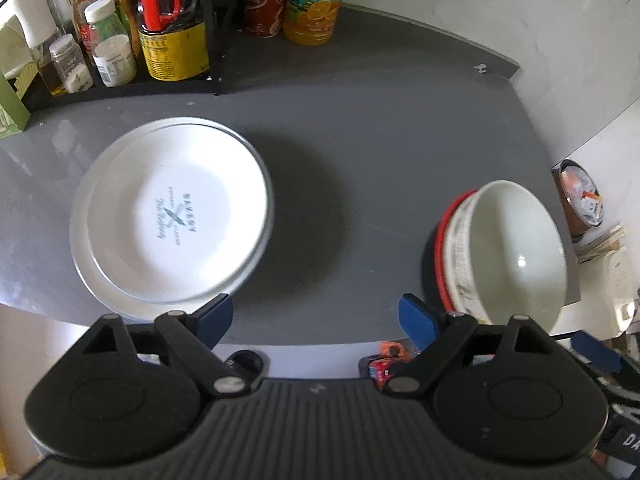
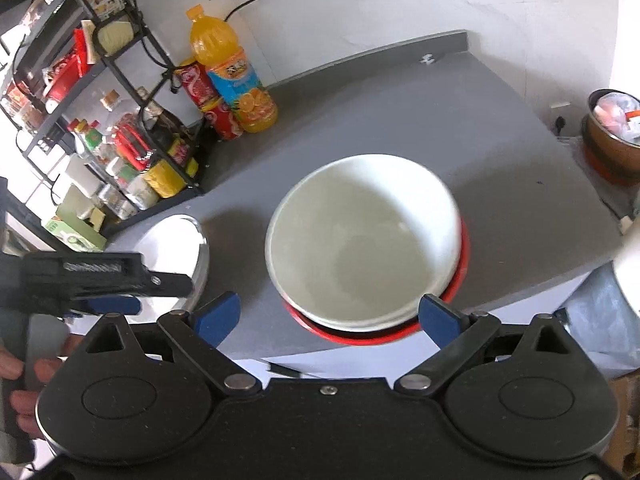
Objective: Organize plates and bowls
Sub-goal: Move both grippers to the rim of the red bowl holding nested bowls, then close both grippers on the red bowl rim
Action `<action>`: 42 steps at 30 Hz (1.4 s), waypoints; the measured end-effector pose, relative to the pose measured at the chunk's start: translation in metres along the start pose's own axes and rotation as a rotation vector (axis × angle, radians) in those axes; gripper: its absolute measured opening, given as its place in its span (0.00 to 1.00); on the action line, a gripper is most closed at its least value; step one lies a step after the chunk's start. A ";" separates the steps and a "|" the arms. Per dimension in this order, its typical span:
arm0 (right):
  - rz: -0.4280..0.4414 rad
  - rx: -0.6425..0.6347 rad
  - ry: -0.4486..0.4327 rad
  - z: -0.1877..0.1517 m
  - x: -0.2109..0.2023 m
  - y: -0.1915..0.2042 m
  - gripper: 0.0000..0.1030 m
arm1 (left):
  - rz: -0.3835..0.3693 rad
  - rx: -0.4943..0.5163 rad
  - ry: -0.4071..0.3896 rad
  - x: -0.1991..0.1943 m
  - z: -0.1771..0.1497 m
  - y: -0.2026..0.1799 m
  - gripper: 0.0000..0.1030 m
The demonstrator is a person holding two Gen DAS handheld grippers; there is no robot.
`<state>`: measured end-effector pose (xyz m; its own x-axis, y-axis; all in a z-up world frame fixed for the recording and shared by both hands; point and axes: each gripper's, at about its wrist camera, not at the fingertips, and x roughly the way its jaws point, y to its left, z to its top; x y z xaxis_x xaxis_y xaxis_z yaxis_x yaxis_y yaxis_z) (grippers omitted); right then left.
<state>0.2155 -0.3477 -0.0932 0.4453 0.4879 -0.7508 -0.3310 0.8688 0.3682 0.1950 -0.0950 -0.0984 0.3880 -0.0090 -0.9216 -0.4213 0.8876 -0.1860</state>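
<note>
A stack of white plates (image 1: 172,212), the top one printed in blue, rests on the left of the grey table (image 1: 360,152). On the right stands a white bowl (image 1: 504,252), nested in a patterned bowl and a red bowl (image 1: 440,256). My left gripper (image 1: 316,318) is open over the table's near edge between the two stacks, holding nothing. In the right wrist view the white bowl (image 2: 364,248) sits in the red bowl (image 2: 460,276). My right gripper (image 2: 330,312) is open just short of it, with its fingertips (image 2: 440,316) clear of the rim. The left gripper (image 2: 100,276) partly hides the plates (image 2: 176,240).
A black wire rack (image 2: 132,92) full of bottles and jars stands at the back left. Beside it are red cans (image 2: 208,96) and an orange juice bottle (image 2: 232,76). A bin with rubbish (image 2: 612,132) sits off the table's right edge. A hand (image 2: 20,368) holds the left gripper.
</note>
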 end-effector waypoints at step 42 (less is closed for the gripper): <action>-0.015 0.301 0.092 -0.003 0.076 -0.095 0.64 | -0.123 0.028 0.033 0.079 0.013 -0.084 0.51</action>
<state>0.2781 -0.3930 -0.1871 0.3666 0.4771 -0.7987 -0.0581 0.8686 0.4922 0.2719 -0.1643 -0.1510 0.4076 -0.1331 -0.9034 -0.3491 0.8915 -0.2889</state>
